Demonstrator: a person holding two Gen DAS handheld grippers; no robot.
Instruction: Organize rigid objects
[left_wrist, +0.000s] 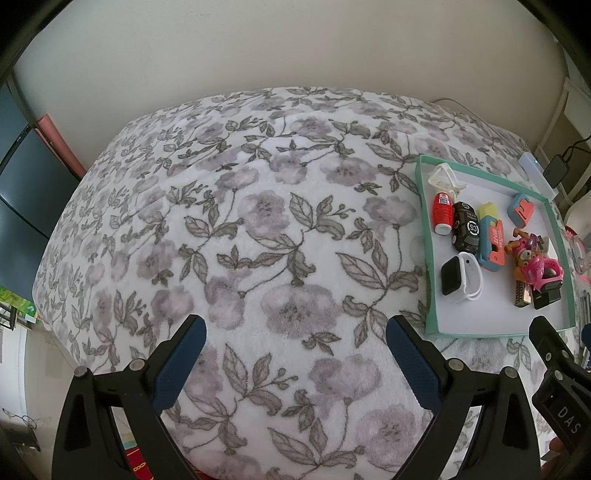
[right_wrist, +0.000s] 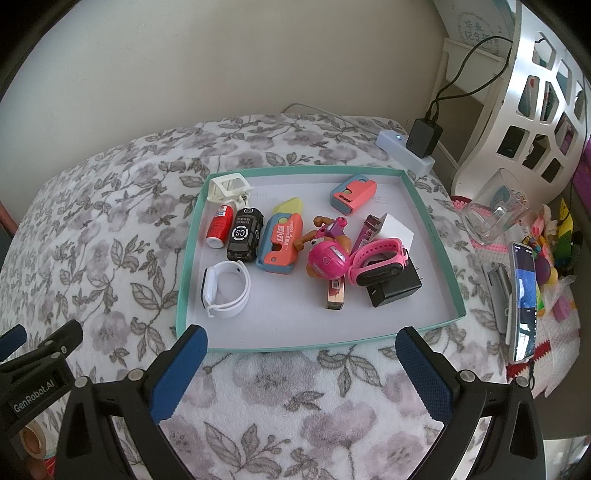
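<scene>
Right wrist view shows a teal-rimmed tray (right_wrist: 424, 206) lying on a flowered blanket (right_wrist: 110, 240), with the small things gathered inside it. Along its left side stand a white frame piece (right_wrist: 227, 186), a red mini can (right_wrist: 219, 226) and a black toy car (right_wrist: 245, 233), with a white smartwatch (right_wrist: 225, 290) nearer the camera. Mid-tray lies an orange-and-blue carrot knife toy (right_wrist: 282, 242), and behind it a smaller orange-and-blue case (right_wrist: 352, 194). To the right, a pink pup figure (right_wrist: 327, 253), a pink watch (right_wrist: 376, 262) and a black charger plug (right_wrist: 395, 286) lie piled touching. The right hand-held gripper (right_wrist: 301, 373) hovers before the tray's near rim, jaws spread, holding nothing. The left hand-held gripper (left_wrist: 295, 363) is likewise spread and empty over bare blanket, left of the tray.
</scene>
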